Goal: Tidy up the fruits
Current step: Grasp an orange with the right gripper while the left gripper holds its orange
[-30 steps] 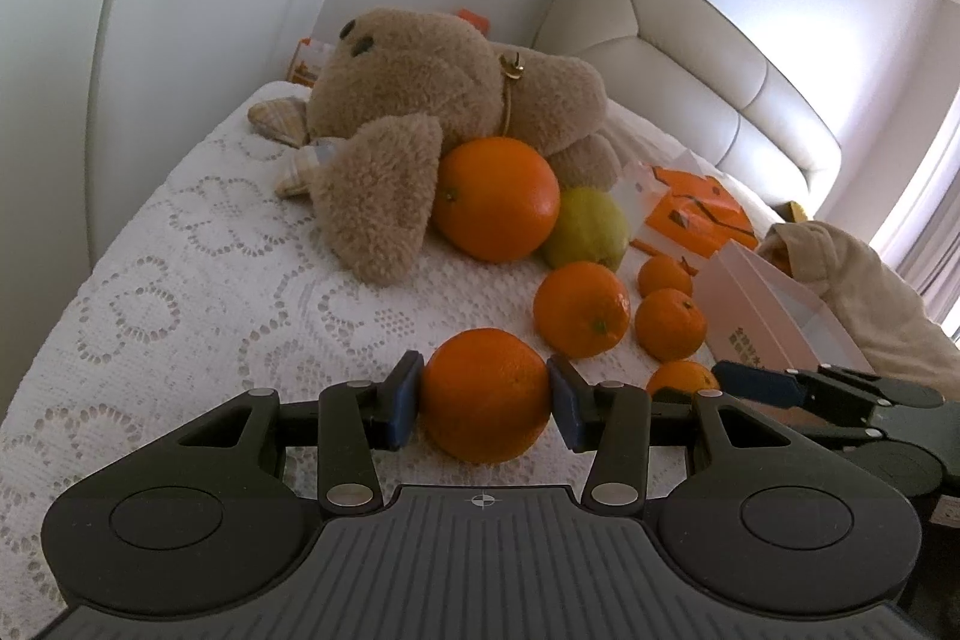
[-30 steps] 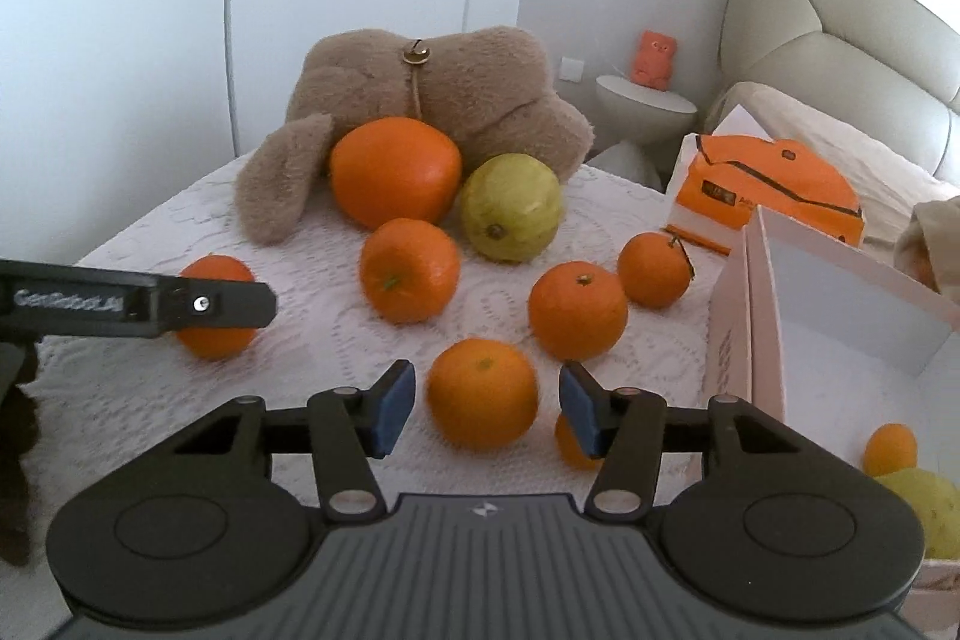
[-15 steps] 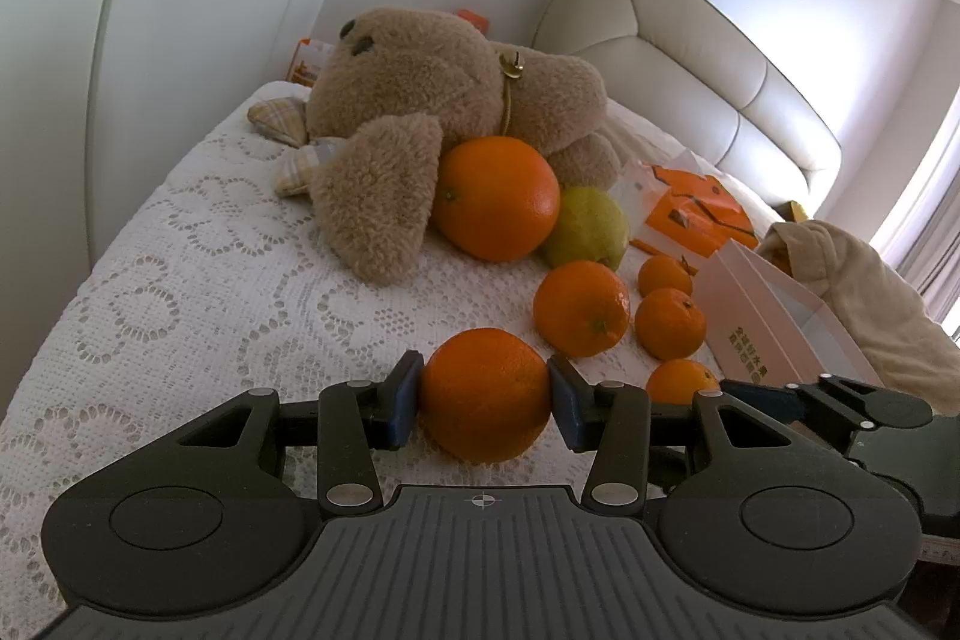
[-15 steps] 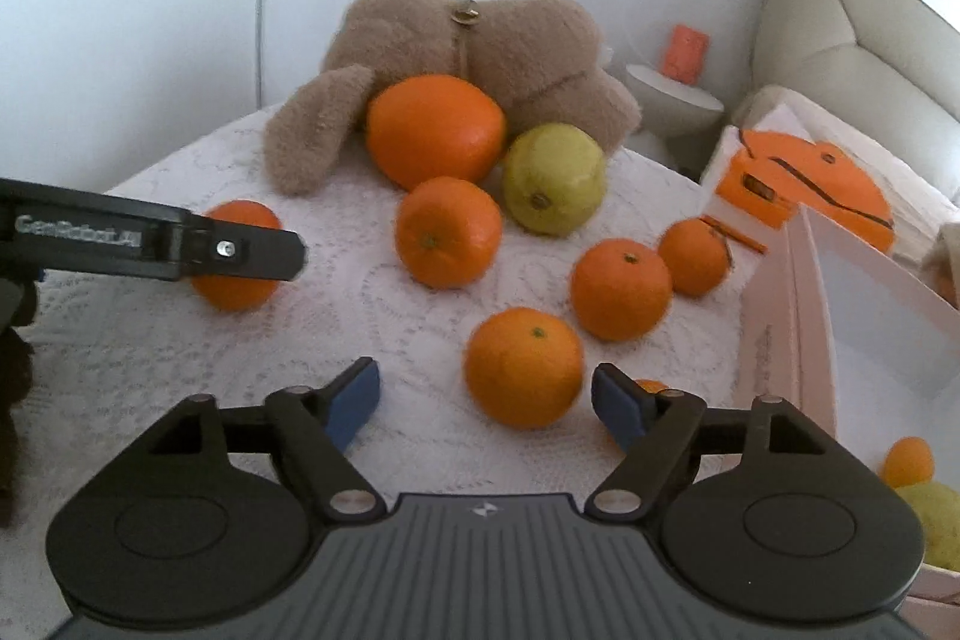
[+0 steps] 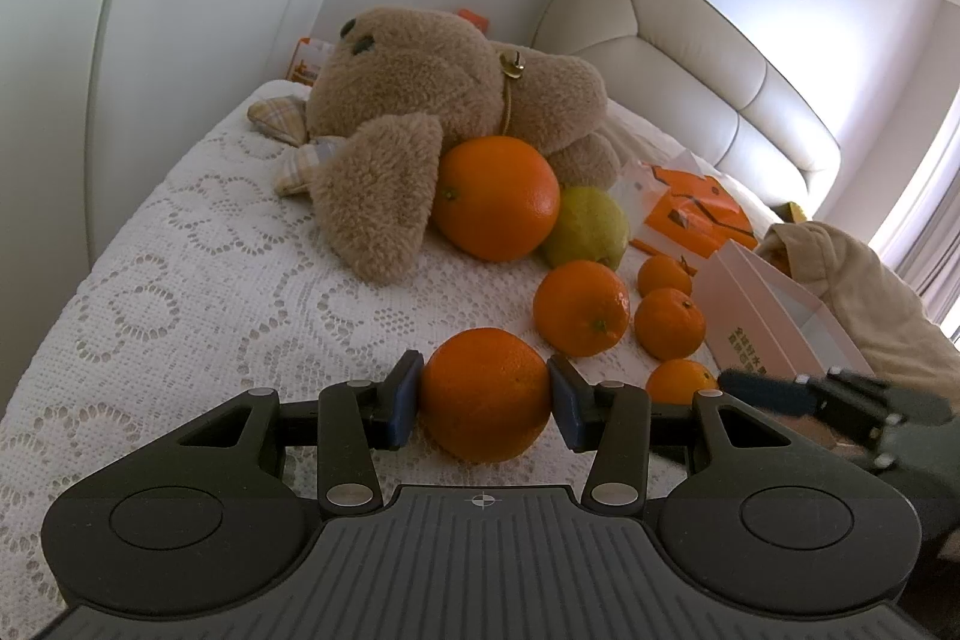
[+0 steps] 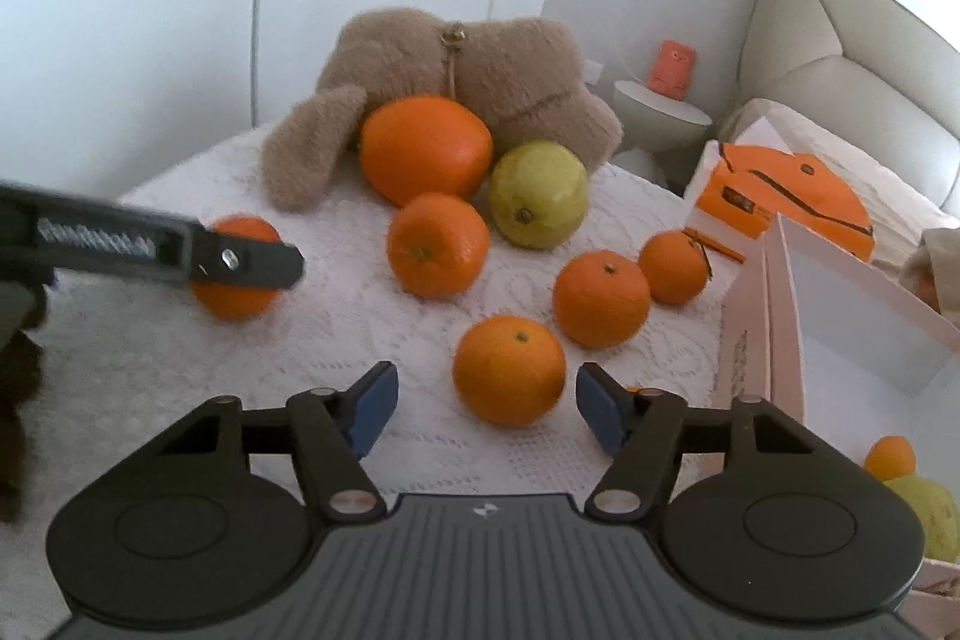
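left claw: blue pads clamped on a round orange fruit resting on the white lace bedspread.
right claw: pads apart, just been closing, a second round orange between them, untouched.
goal: open pale pink cardboard box to the right, some fruit already inside.
risk: off-centre squeeze, so fruit rolling away over the soft bed; box wall clipped on the way in.

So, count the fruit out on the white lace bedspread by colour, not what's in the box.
round orange fruits: 6
yellow-green pear-like fruit: 1
Total: 7
One orange sliver beside the pale pink cardboard box is mostly hidden, uncounted.
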The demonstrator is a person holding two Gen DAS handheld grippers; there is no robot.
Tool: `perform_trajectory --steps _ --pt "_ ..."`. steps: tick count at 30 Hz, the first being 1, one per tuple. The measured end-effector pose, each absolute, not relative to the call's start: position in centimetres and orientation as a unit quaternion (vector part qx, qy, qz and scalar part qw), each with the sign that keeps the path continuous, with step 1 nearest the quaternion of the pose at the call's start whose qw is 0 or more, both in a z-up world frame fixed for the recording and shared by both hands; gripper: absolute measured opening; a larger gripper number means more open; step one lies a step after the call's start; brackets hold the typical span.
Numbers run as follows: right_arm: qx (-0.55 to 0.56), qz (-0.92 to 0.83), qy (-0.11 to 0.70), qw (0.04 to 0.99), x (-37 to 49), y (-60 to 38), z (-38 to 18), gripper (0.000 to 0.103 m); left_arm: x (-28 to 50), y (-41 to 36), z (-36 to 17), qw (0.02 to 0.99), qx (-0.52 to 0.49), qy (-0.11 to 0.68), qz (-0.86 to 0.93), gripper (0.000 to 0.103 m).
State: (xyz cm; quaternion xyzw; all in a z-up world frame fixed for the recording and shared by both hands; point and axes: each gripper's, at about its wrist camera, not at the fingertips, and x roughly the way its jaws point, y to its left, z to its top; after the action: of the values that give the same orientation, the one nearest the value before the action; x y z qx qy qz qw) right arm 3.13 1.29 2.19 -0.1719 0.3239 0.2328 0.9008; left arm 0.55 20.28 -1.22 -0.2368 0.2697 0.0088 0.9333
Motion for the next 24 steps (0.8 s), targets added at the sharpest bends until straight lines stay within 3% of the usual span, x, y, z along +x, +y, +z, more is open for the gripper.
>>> perform_trajectory --steps 9,15,19,24 --pt "-0.175 0.258 0.306 0.899 6.1 4.3 4.3 0.066 0.2 20.7 -1.2 0.933 -0.249 0.260 0.020 0.050" --pt "-0.169 0.265 0.332 0.889 8.8 5.6 2.5 0.059 0.0 21.6 -1.4 0.928 -0.272 0.253 0.036 0.050" --pt "-0.154 0.274 0.352 0.882 9.4 6.1 2.2 0.048 0.2 21.6 -1.4 0.928 -0.268 0.255 0.035 0.050" --pt "-0.133 0.276 0.354 0.884 8.0 4.9 3.5 0.047 0.2 21.5 -1.4 0.929 -0.266 0.257 0.034 0.050"
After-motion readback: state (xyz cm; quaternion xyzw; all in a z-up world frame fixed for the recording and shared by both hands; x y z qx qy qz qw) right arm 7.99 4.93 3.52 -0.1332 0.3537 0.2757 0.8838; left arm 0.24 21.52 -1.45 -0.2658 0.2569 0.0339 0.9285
